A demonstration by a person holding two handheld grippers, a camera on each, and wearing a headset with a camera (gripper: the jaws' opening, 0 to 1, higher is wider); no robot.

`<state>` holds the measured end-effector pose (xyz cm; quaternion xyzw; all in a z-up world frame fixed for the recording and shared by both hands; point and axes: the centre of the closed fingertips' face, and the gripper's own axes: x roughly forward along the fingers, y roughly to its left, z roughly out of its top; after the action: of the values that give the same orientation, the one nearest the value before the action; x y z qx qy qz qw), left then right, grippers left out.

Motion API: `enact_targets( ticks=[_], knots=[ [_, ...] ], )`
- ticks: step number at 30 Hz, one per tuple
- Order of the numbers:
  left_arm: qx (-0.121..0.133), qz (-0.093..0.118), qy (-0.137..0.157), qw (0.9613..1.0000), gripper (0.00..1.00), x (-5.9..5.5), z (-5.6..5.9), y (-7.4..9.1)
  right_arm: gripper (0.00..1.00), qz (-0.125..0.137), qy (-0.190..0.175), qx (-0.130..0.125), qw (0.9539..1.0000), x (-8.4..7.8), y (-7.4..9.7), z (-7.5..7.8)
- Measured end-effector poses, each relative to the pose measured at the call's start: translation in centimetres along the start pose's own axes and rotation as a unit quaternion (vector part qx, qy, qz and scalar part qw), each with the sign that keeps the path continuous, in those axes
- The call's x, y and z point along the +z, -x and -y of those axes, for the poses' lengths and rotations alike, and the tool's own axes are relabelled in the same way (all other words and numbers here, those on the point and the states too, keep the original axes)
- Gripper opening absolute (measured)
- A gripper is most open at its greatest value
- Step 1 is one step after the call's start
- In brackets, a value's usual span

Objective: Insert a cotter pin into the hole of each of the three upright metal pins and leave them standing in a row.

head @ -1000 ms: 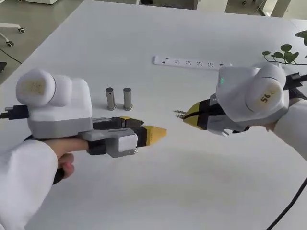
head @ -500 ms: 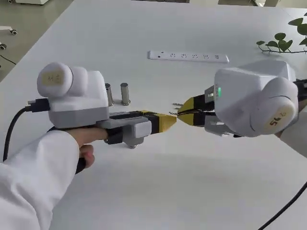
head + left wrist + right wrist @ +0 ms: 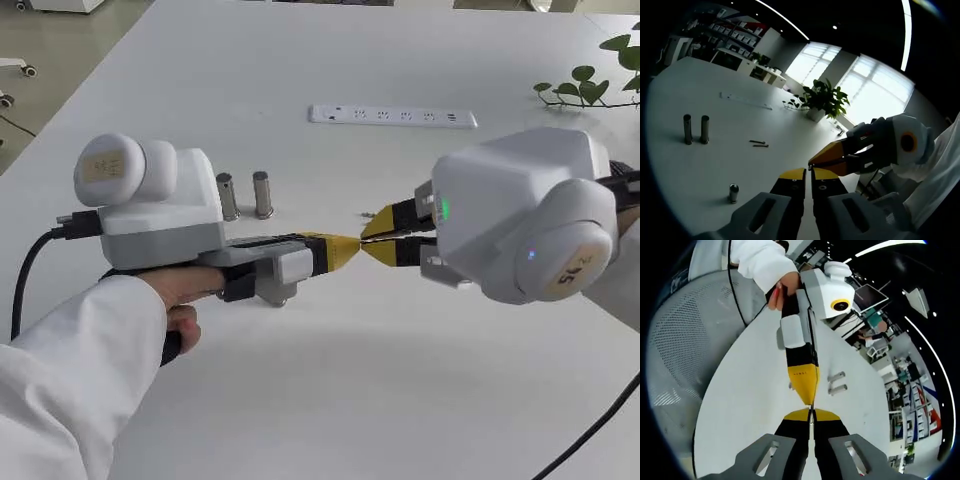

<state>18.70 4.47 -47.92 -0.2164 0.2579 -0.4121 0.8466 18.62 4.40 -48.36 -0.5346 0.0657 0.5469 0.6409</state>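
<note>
White table point(image 3: 330, 400), smooth top; carries every item listed below.

Left tongs point(image 3: 345, 250), white housing and yellow tips, held level from 9 o'clock. The tips are pressed together with no gap to be seen. Whether they nip anything I cannot tell.

Right tongs point(image 3: 372, 238), same make, reaching in from 3 o'clock. The tips meet the left pair nose to nose above the table. The jaws are all but closed on a thin bright sliver, which I take for a cotter pin point(image 3: 811, 421).

Power strip point(image 3: 392, 117), white, lying flat at 12 o'clock, well apart from the work.

Plant point(image 3: 590, 85), green trailing leaves, at 2 o'clock by the far edge.

Metal pins, three, grey, all upright. Two point(image 3: 228, 196) point(image 3: 263, 194) stand side by side at 10 o'clock of the meeting tips. The third point(image 3: 733, 193) stands alone, nearer the person. None appears to carry a cotter pin, though the holes are too small to make out.

Loose cotter pins point(image 3: 759, 144), two, lying flat and close together at about 1 o'clock of the third pin in the left gripper view.

Step in hand, by my judgement: the first cotter pin is lifted and is being squared up or passed between the tongs, with no insertion made.

Next move calls for:
- one pair to steady an upright pin without tipping it;
- the other to bring the sliver level with the cross-hole and push straight;
- the lone pin to be set into the row.
</note>
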Motion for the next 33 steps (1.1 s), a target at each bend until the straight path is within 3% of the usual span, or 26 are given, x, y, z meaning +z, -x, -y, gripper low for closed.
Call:
enact_targets(
  ticks=[6, 10, 14, 17, 33],
  knots=[
    [0.005, 0.002, -0.001, 1.0, 0.0, -0.2, 0.0, -0.1, 0.0, 0.003, 0.01, 0.007, 0.9999, 0.3, -0.2, -0.2],
    [0.004, 0.004, 0.013, 0.9999, 0.0, -0.3, 0.0, 0.1, 0.0, 0.006, 0.006, 0.009, 0.9999, 0.3, -0.2, -0.3],
    [0.003, 0.021, 0.026, 0.9994, 0.0, 0.1, -0.1, 0.2, 0.0, 0.01, 0.0, 0.012, 0.9999, 0.5, -0.2, -0.5],
    [0.0, 0.019, 0.04, 0.999, 0.0, -0.1, -0.1, 0.4, 0.0, 0.011, 0.0, 0.011, 0.9999, 0.6, -0.2, -0.4],
    [-0.001, 0.019, 0.059, 0.9981, 0.0, -0.7, -0.1, 0.8, 0.0, 0.016, -0.008, 0.018, 0.9997, 1.1, -0.3, -1.0]
  ],
)
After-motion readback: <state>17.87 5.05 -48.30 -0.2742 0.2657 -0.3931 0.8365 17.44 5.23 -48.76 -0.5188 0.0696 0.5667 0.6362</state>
